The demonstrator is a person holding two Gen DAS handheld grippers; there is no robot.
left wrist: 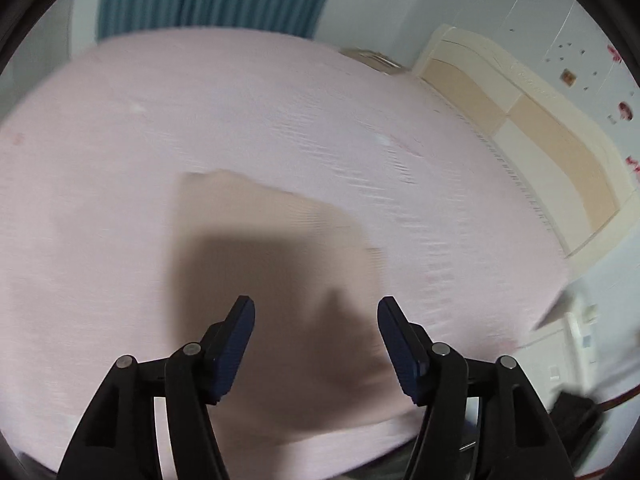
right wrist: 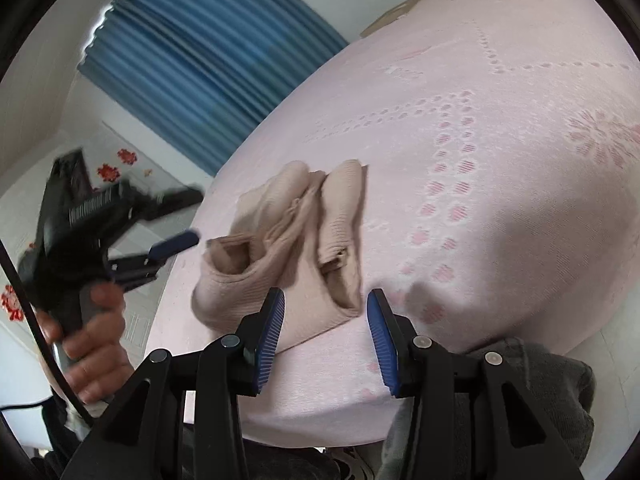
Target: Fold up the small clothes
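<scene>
A small beige knit garment [right wrist: 296, 240] lies on the pink bedspread [right wrist: 500, 160], its sleeves laid inward over the body. My right gripper [right wrist: 325, 300] hovers open at the garment's near hem, with nothing pressed between its pads. A hand [right wrist: 94, 340] holds my left gripper [right wrist: 172, 258] off the garment's left side, jaws apart and empty. In the blurred left wrist view the left gripper [left wrist: 316, 312] stands open above the beige garment [left wrist: 260, 232], with a dark shadow on the cloth below it.
The pink bedspread [left wrist: 120, 140] covers the bed. A blue curtain [right wrist: 208, 68] hangs behind it, and a cream headboard [left wrist: 532, 120] stands at the far right. Grey trousers [right wrist: 552, 392] show at the bed's near edge. A black cable [right wrist: 32, 320] runs past the hand.
</scene>
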